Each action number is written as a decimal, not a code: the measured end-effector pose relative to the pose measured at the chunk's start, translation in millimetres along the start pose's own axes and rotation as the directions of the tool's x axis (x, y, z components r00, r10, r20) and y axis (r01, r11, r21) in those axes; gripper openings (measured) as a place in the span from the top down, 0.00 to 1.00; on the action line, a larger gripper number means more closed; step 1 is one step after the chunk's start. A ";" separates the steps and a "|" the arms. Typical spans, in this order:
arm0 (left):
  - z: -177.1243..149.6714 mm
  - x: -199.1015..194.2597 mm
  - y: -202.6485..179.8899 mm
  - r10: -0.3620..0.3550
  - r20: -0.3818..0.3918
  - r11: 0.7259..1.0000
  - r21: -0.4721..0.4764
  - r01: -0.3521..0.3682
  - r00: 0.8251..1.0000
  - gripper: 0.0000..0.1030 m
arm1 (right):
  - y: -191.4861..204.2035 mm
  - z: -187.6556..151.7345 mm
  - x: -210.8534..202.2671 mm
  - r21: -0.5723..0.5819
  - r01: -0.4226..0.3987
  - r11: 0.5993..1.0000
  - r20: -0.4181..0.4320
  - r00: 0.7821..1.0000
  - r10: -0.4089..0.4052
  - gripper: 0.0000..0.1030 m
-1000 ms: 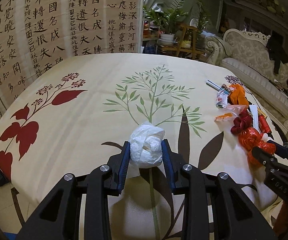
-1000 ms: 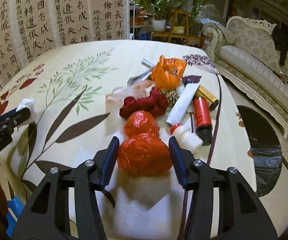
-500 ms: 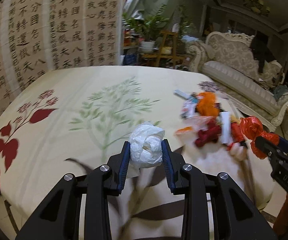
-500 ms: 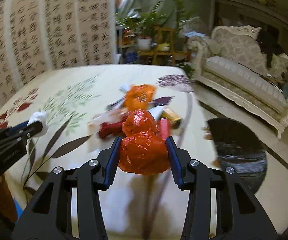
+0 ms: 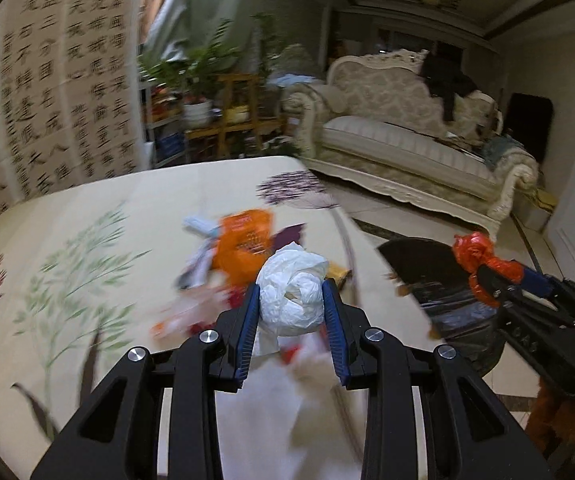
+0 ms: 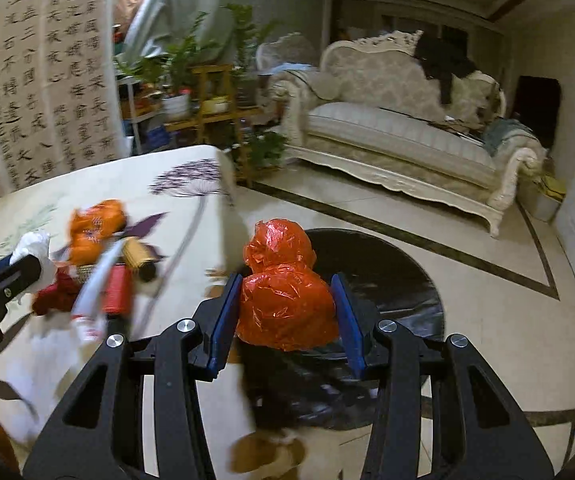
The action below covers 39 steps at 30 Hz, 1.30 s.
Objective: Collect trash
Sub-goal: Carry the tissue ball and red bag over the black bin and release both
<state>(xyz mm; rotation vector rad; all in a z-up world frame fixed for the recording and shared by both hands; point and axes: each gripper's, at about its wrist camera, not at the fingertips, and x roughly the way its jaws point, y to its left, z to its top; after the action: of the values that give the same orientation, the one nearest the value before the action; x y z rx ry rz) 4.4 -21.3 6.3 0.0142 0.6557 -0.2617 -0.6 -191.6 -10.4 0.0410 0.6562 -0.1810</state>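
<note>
Left gripper clamps my white bag wad above the tablecloth; right gripper clamps the red bag bundle over the black trash bag on the floor. Both swung off the table toward the sofa.

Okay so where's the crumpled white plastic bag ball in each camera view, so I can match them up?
Left wrist view: the crumpled white plastic bag ball sits at centre, clamped in the left claw.
Right wrist view: the same ball peeks out at the far left edge, at the tip of that claw.
Shared landmark: the orange printed plastic bag on the table.
</note>
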 end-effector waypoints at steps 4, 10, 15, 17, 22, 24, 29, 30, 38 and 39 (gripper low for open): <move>8.6 21.1 -25.5 -0.029 -0.015 0.999 0.023 0.030 0.999 0.68 | -18.9 -0.1 19.7 0.020 0.027 0.999 -0.015 1.000 -0.026 0.57; 13.8 45.9 -55.8 -0.057 -0.044 0.996 0.062 0.060 0.997 0.68 | -41.8 0.8 38.4 0.045 0.049 0.998 -0.019 0.999 -0.048 0.57; 18.5 61.2 -75.8 -0.062 -0.057 0.992 0.110 0.068 0.996 0.68 | -56.1 2.1 52.4 0.066 0.057 0.996 -0.027 0.998 -0.056 0.57; 18.2 67.6 -81.1 -0.062 -0.069 0.990 0.119 0.070 0.996 0.68 | -59.9 1.1 57.5 0.078 0.056 0.995 -0.035 0.998 -0.053 0.57; 18.2 79.3 -98.5 -0.060 -0.087 0.987 0.144 0.072 0.994 0.68 | -68.9 -0.5 63.4 0.085 0.066 0.994 -0.038 0.997 -0.063 0.57; 16.5 82.7 -103.9 -0.061 -0.096 0.986 0.152 0.075 0.994 0.68 | -74.2 0.4 66.8 0.094 0.069 0.993 -0.041 0.997 -0.065 0.57; 14.0 91.0 -112.9 -0.055 -0.106 0.983 0.170 0.072 0.993 0.64 | -82.8 -1.3 72.3 0.111 0.067 0.992 -0.054 0.997 -0.061 0.54; 13.5 91.7 -114.3 -0.052 -0.105 0.983 0.170 0.069 0.993 0.56 | -84.2 -2.0 72.4 0.116 0.070 0.991 -0.055 0.996 -0.064 0.51; 16.8 92.0 -113.4 -0.045 -0.088 0.984 0.167 0.060 0.995 0.34 | -96.3 -2.5 64.7 0.148 0.104 0.984 -0.049 0.994 -0.097 0.46; 16.7 91.1 -112.2 -0.047 -0.088 0.985 0.162 0.061 0.995 0.33 | -97.6 -2.7 63.0 0.152 0.106 0.983 -0.048 0.994 -0.099 0.46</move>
<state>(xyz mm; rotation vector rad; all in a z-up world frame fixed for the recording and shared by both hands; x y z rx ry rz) 56.3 -152.9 -27.7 0.1672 0.7172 -0.3689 29.2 -297.0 -49.1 0.1599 0.6838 -0.3308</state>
